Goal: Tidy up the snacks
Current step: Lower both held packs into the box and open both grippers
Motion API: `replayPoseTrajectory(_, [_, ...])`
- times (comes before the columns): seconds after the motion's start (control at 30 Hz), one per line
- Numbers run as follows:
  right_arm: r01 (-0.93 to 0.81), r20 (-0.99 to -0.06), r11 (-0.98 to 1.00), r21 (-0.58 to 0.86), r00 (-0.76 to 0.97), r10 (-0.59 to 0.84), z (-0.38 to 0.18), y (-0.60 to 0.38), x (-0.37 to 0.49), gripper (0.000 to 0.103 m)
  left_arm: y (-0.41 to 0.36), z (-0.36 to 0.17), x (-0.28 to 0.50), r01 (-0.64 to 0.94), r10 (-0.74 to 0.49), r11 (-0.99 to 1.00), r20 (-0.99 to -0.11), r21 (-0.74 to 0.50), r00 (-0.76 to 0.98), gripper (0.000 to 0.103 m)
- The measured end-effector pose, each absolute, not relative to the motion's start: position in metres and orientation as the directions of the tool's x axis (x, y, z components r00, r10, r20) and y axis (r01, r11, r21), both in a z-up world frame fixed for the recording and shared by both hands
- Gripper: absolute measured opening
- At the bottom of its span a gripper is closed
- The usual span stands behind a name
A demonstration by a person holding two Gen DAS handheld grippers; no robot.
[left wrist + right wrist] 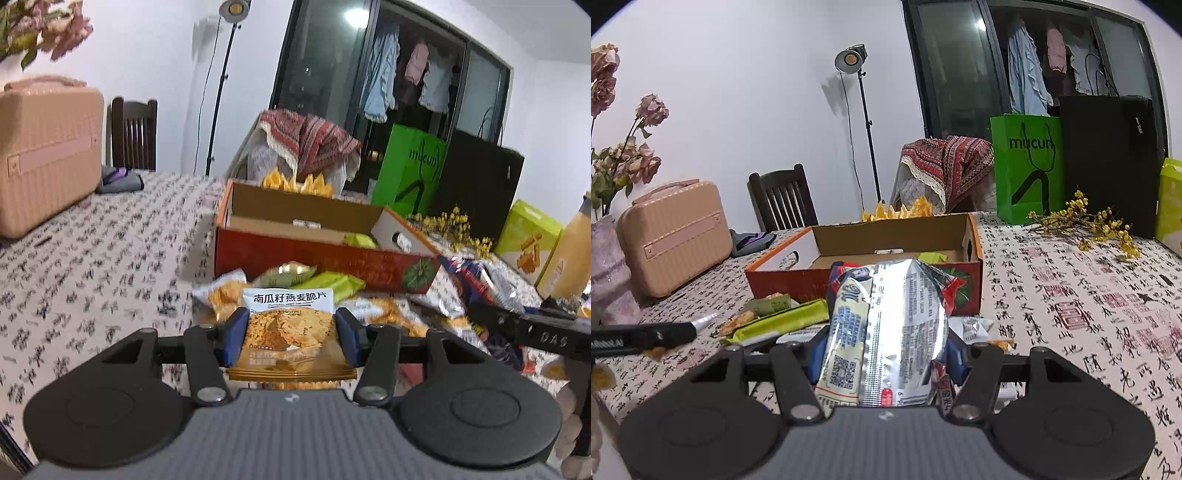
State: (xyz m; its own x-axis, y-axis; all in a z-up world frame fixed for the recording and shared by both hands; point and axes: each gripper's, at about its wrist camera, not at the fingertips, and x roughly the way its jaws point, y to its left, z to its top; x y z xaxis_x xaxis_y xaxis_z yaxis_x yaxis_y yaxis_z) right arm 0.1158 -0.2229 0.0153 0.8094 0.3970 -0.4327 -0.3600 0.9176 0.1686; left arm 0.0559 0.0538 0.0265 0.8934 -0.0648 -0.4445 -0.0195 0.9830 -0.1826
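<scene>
The left gripper [291, 338] has its two blue pads pressed on the sides of an oat crisp packet [291, 332]. The packet is up off the table [92, 258], in front of the open cardboard box [314, 236]. It looks light and thin, with crisps inside that could break, so a soft squeeze at the side edges is best. The white top reads 南瓜籽燕麦脆片, which means pumpkin seed oat crisps.

Below it, more packets lie in a pile on the table right against the near wall of the box. A green snack bar [328, 282] lies among them. They all look light and crinkly, and the shiny ones may slip.

The right gripper [882, 354] is clamped on a bunch of snack packs: a long blue and white one [846, 332] and a puffy silver foil bag [908, 317]. Its pads are mostly hidden behind them. The packs stand up in the grip, held up in front of the same box. They are soft and full of air, and smooth foil can slide out, so the hold should stay at the middle. The blue and white pack has a square code on it. The tiny print on the silver bag is too small to read.

Further right, at the far edge of the table, a green paper bag [1027, 166] says "mucun".
</scene>
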Motion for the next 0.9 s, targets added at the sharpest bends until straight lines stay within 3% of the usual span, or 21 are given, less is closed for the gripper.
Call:
replayPoseTrajectory(0.5, [-0.358,-0.376,0.924,0.135,0.844,0.382,0.045,-0.199,0.191,0.059,0.045,0.070,0.130,0.014,-0.059,0.990,-0.324,-0.140,0.944,0.053])
replayPoseTrajectory(0.9, [-0.354,-0.397,0.926,0.133,0.837,0.378,0.059,-0.160,0.286,0.059,0.046,0.076,0.229,-0.035,-0.010,0.992,-0.347,-0.123,0.938,0.053])
